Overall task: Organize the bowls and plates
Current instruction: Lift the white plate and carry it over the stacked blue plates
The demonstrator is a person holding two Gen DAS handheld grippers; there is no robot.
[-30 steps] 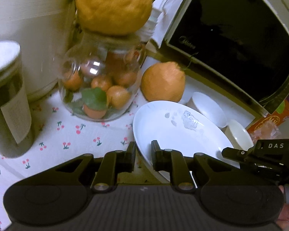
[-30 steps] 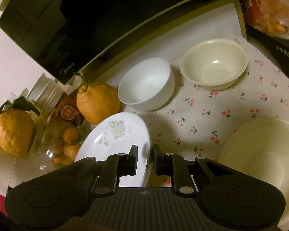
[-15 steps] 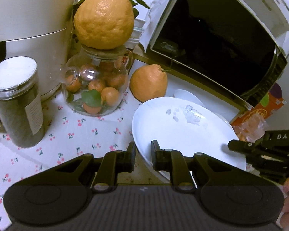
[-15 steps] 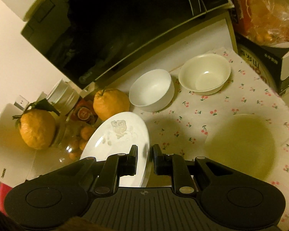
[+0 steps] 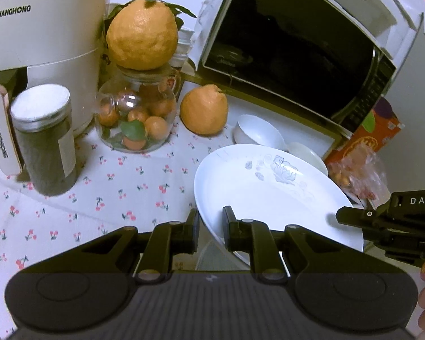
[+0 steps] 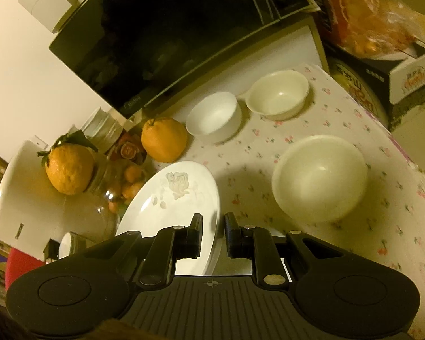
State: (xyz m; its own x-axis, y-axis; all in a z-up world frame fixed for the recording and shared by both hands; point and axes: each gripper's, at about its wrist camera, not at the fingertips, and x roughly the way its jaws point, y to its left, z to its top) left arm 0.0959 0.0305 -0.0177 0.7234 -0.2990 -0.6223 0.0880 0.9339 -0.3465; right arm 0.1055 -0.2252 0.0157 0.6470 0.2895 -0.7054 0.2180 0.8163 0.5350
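A white oval plate [image 5: 269,195] with a pale flower print hangs tilted above the cherry-print cloth. My left gripper [image 5: 211,221] is shut on its near-left rim. My right gripper [image 6: 214,226] is shut on the plate's [image 6: 178,195] right rim, and its black body [image 5: 382,221] shows at the plate's right edge in the left wrist view. A white bowl [image 6: 212,116] and a small cream bowl [image 6: 277,93] stand by the microwave. A larger cream bowl [image 6: 320,175] sits on the cloth, right of the plate.
A black-fronted microwave [image 5: 291,51] stands at the back and a white air fryer [image 5: 42,42] at the far left. A glass jar of small oranges [image 5: 136,119] bears a big orange [image 5: 141,31]; another orange [image 5: 204,110] and a dark canister [image 5: 45,138] stand near. Boxes and bagged fruit [image 6: 382,45] crowd the right.
Both grippers have risen and drawn back with the plate held between them. More of the table shows, and the large cream bowl has come fully into the right wrist view.
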